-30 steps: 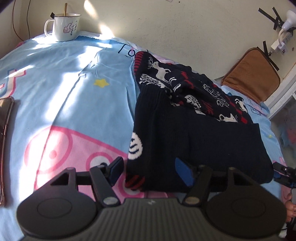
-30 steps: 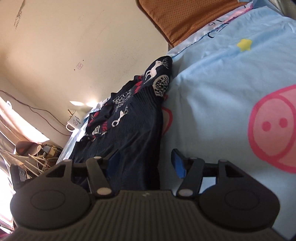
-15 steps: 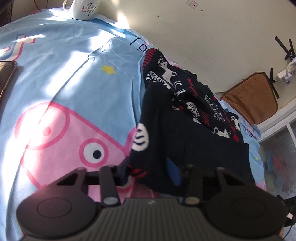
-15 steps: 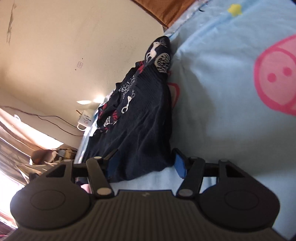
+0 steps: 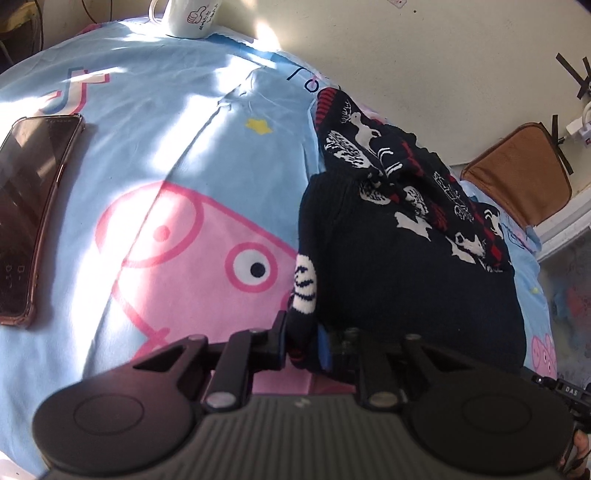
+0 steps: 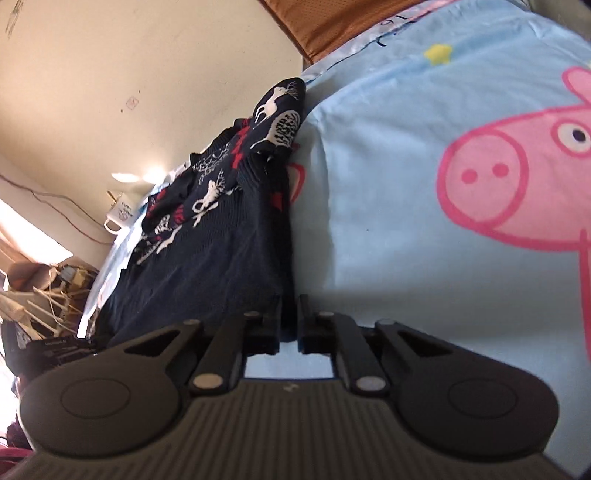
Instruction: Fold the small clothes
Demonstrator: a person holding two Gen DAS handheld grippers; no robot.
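Observation:
A dark navy knitted sweater (image 5: pixel 406 277) with white deer and red patterns lies on a light blue cartoon-pig sheet (image 5: pixel 147 147). In the left wrist view my left gripper (image 5: pixel 301 339) pinches the sweater's near left corner, by the white-striped cuff; its jaws are easing slightly apart with the fabric still pressed between the pads. In the right wrist view my right gripper (image 6: pixel 288 325) is closing on the near right edge of the sweater (image 6: pixel 221 251), and dark fabric fills the narrow gap between its fingers.
A phone (image 5: pixel 29 206) in a pink case lies at the sheet's left edge. A white mug (image 5: pixel 192 18) stands at the far end by the wall. A brown cushion (image 5: pixel 517 173) leans at the far right. Bare sheet (image 6: pixel 406 221) stretches right of the sweater.
Both grippers went from wide open around the sweater's near edge to closed on it. The left one shifted slightly forward and rolled; the sweater's near corners are now bunched in the jaws.

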